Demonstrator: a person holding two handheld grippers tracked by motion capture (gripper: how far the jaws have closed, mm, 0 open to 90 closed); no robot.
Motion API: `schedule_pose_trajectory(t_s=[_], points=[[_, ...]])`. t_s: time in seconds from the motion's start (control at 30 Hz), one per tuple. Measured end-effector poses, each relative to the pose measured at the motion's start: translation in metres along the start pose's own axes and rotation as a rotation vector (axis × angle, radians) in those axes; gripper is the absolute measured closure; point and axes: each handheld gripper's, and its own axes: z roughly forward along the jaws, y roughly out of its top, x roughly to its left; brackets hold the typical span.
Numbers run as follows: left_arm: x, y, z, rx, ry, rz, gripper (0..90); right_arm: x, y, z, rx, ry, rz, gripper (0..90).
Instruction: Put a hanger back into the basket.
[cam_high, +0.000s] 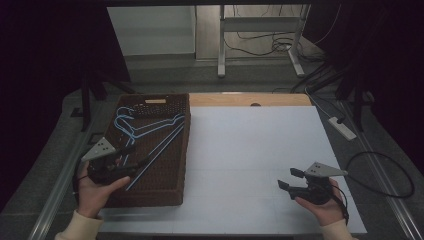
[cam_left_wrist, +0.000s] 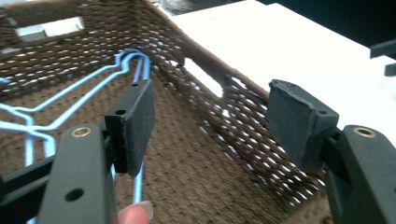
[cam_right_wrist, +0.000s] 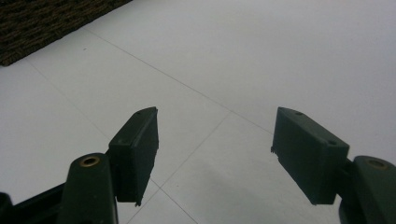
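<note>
left gripper (cam_left_wrist: 210, 126) is hanging wide open over the blue hangers (cam_high: 145, 127) in the basket (cam_high: 182, 150) at the desk's left edge; back straight out without snagging. right gripper (cam_high: 291, 180) is idling wide open too.

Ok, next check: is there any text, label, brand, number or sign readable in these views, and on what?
None can be read.
Basket: woven brown walls, no label or tag.
Blue hangers: bare wire, no print.
Left gripper and right gripper: plain black fingers, screw holes, no marking.
Grey plates on the grippers: small holes, no writing.
White table: blank.
</note>
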Motion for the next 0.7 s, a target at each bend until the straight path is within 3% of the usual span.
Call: schedule_pose_trajectory(t_s=[0.33,0.7], points=[[-0.028,-0.024,0.013,-0.001,-0.048,0.026,32.5,-0.002,-0.001,0.001,0.013,0.006,0.004,31.6],[-0.039,-0.029,0.024,0.016,-0.059,0.039,31.5,-0.005,-0.001,-0.006,-0.012,-0.011,0.001,31.6]])
